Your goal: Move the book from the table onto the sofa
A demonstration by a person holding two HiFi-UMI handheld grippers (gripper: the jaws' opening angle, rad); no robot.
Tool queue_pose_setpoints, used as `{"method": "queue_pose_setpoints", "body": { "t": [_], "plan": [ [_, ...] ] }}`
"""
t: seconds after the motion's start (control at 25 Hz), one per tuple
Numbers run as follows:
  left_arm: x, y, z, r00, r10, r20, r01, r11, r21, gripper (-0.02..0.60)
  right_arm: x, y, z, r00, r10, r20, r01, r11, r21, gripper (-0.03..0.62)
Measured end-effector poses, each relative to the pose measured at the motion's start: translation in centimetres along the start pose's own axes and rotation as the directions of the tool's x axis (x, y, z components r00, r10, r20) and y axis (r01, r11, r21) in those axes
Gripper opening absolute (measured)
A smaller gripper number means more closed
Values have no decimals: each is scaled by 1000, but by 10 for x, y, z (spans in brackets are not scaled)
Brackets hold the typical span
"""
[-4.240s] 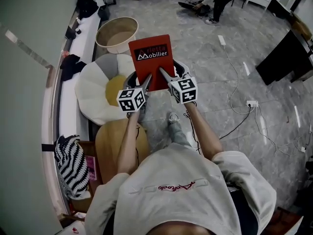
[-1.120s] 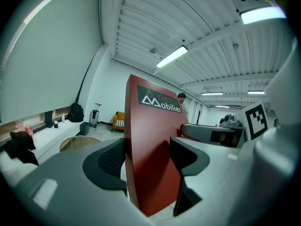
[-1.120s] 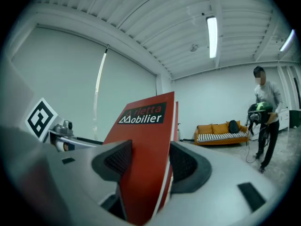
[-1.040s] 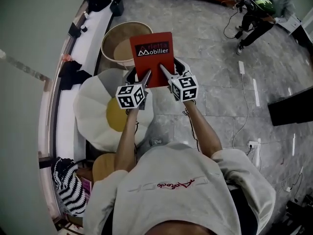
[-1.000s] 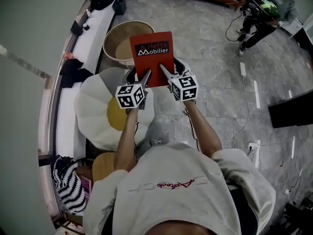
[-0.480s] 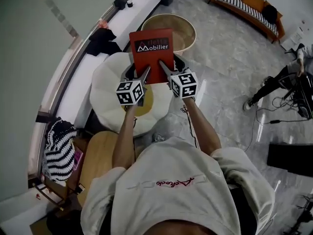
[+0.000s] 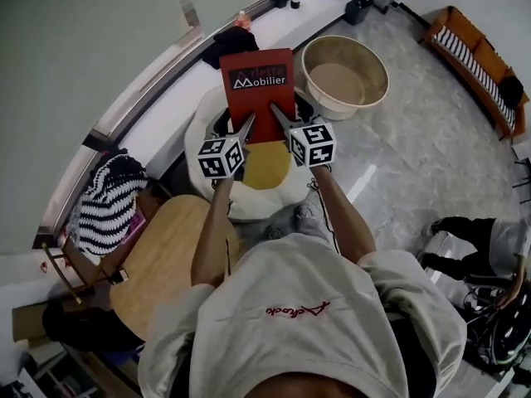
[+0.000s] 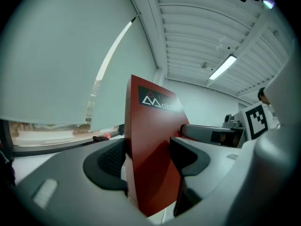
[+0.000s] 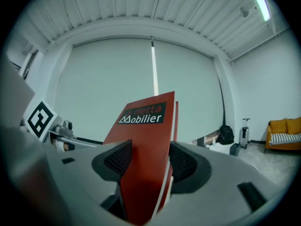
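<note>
- Red book (image 7: 257,89) was up in the air in front of us, cover turned to the head cam, white "Mobilier" lettering on a dark band at its far end.
- We had the left gripper (image 8: 149,166) clamped on the book's near left edge. Its own view showed both dark pads pressed flat on cover & back.
- Right gripper (image 9: 148,168) was likewise closed tight on the near right edge, w/ white page edges showing btw. the covers.
- Left cube (image 7: 220,157) & right cube (image 7: 313,143) sat side by side, near each other but apart, just on our side of the book.
- We held the book clear of every surface, above a white egg-shaped cushion (image 7: 206,118) w/ a yellow centre that lay on the floor.
- Round wooden table (image 7: 166,255) lay near-left, under our left forearm, on our side of the book & apart from it.
- Beige round tub (image 7: 344,77) stood on the floor just right of the cushion.
- White ledge (image 7: 158,114) ran along the wall at far left, w/ dark clothing (image 7: 232,40) on it.
- Black-&-white striped bag (image 7: 104,210) sat by the ledge's near end, beside the table.
- Orange sofa (image 7: 477,60) w/ a striped seat pad was far right, well apart from the book.
- Another person (image 7: 469,239) was partly in view at the right edge.
</note>
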State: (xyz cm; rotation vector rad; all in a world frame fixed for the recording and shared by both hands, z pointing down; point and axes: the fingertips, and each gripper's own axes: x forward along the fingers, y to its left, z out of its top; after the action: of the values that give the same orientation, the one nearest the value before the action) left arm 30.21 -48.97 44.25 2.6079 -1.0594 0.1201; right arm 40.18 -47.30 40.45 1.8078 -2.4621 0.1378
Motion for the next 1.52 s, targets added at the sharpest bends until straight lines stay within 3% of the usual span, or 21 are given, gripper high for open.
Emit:
{"method": "queue_pose_setpoints", "body": {
  "t": [0.2,0.4,0.96,1.52],
  "plan": [
    [-32,53,11,993,115,31,-115,993,-16,296,45,48,7,993,119,7,-119,993,-15,252],
    [-33,71,16,981,190,40,-190,982,-24,296,69,53,10,981,196,11,-195,981,-11,252],
    [18,55,14,943,331,28,-329,943,-49,296,95,-4,3,938,347,-2,-347,938,16,252],
    [42,39,-45,901,430,-65,-434,893,-119,296,95,-31,-52,887,453,-91,-449,891,63,252]
  ]
}}
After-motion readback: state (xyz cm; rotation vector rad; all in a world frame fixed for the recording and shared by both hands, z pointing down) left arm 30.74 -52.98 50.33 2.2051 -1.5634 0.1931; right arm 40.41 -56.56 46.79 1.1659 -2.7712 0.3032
